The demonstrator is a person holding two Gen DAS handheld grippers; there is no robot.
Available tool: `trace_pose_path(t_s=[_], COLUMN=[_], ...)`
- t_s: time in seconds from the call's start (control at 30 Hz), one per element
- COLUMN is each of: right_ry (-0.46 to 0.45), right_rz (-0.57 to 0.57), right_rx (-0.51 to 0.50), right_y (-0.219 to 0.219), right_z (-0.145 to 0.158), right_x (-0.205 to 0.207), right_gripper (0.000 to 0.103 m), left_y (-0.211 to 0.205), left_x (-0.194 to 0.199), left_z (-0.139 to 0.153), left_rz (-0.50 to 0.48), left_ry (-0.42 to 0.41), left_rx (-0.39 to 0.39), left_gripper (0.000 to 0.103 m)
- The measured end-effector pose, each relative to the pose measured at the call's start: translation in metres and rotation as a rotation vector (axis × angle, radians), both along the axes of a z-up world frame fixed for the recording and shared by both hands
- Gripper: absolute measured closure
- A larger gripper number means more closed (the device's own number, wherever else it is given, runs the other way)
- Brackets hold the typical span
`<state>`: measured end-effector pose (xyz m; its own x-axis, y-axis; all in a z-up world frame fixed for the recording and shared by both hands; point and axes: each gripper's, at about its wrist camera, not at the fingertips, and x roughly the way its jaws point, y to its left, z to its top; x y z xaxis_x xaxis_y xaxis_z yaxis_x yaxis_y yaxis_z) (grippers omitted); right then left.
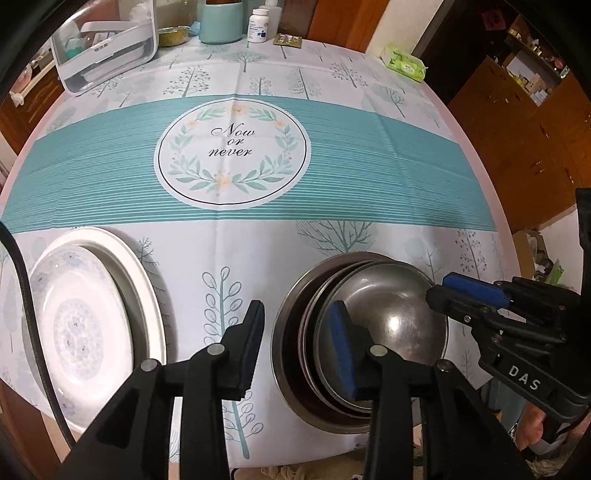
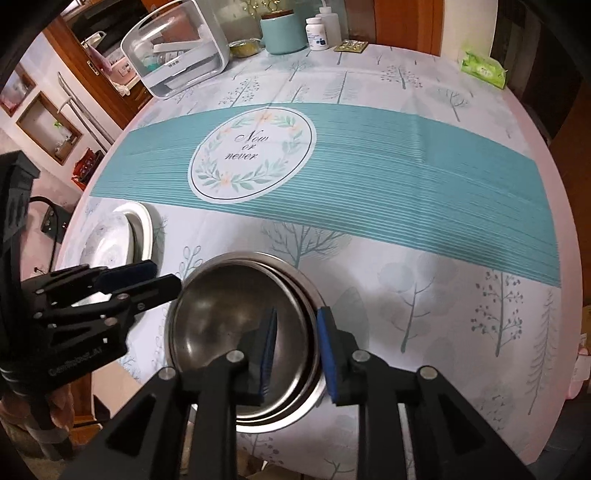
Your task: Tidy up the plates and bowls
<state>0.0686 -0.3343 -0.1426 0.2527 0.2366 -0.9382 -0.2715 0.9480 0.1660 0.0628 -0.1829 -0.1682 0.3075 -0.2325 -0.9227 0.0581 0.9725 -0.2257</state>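
Nested steel bowls sit near the table's front edge, the top one tilted. Two stacked white plates lie to their left, the patterned one leaning in the larger one. My left gripper is open, its right finger inside the bowls' left rim and its left finger outside; it also shows in the right wrist view. My right gripper is open and straddles the bowls' right rim; it shows in the left wrist view at the top bowl's far right edge.
A round table with a teal tree-print cloth. At the back: a white plastic container, a teal canister, a pill bottle, blister packs, a green wipes pack. Wooden cabinets stand at the right.
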Motion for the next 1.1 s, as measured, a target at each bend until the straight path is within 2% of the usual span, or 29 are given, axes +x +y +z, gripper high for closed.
trace_pose_path(t_s=[0.1,0.27,0.37,0.67,1.1], right_ry=[0.01,0.002,0.009,0.048,0.097], right_rz=[-0.01,-0.002,0.004,-0.002,0.003], right_rx=[0.002,-0.008,-0.012,0.006,0.039], right_y=[-0.003,-0.007,-0.007,-0.013,-0.012], right_z=[-0.002,-0.002,-0.004,-0.009,-0.021], right_x=[0.0,-0.005,-0.006,-0.008,-0.009], right_gripper=[0.08,0.08,0.08,0.08,0.08], left_y=[0.001,0.001,-0.001,-0.001,-0.003], left_x=[-0.002,-0.007,-0.01,-0.017,-0.018], left_z=[0.0,0.005,0.006,-0.003,-0.025], left_rz=[0.007,0.013,0.002,-0.005,-0.007], left_ry=[0.002,-0.018,-0.024,0.01,0.091], left_rx=[0.003,-0.002,-0.009,-0.03,-0.104], left_gripper=[0.06,0.039,0.033,0.032,0.032])
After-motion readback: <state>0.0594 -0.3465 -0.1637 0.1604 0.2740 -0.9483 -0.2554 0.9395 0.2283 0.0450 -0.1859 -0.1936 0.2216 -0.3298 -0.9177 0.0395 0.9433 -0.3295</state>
